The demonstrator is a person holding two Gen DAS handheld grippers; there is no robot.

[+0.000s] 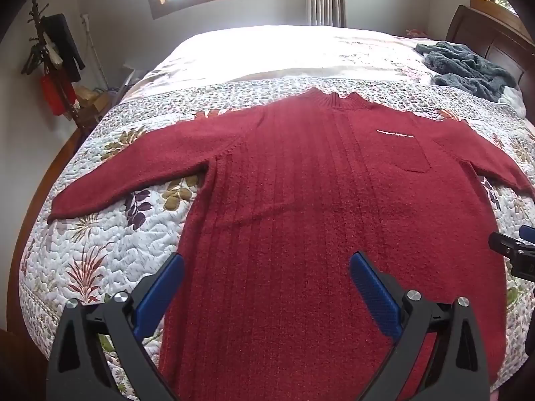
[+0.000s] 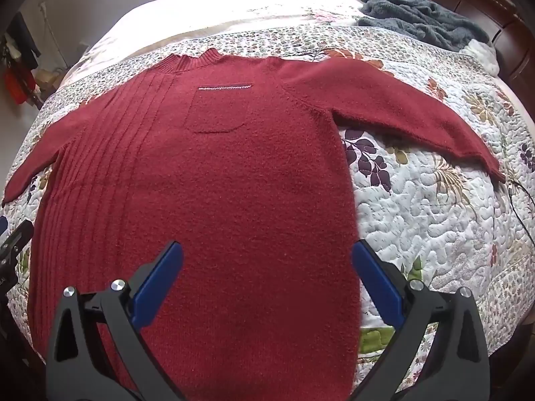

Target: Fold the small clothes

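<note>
A red sweater [image 1: 294,220] lies flat, front up, on the quilt [image 1: 110,240] of the bed, both sleeves stretched outward. The left gripper [image 1: 267,267] and right gripper [image 2: 267,257] hover above its lower part, jaws spread wide, holding nothing. A grey blanket [image 2: 418,16] sits beyond the sweater's collar.

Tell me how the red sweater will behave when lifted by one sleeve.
The red sweater looks like soft fuzzy knit, so it will probably droop and drag. Its sleeve lies flat on the quilt, likely pinchable without slipping.
</note>
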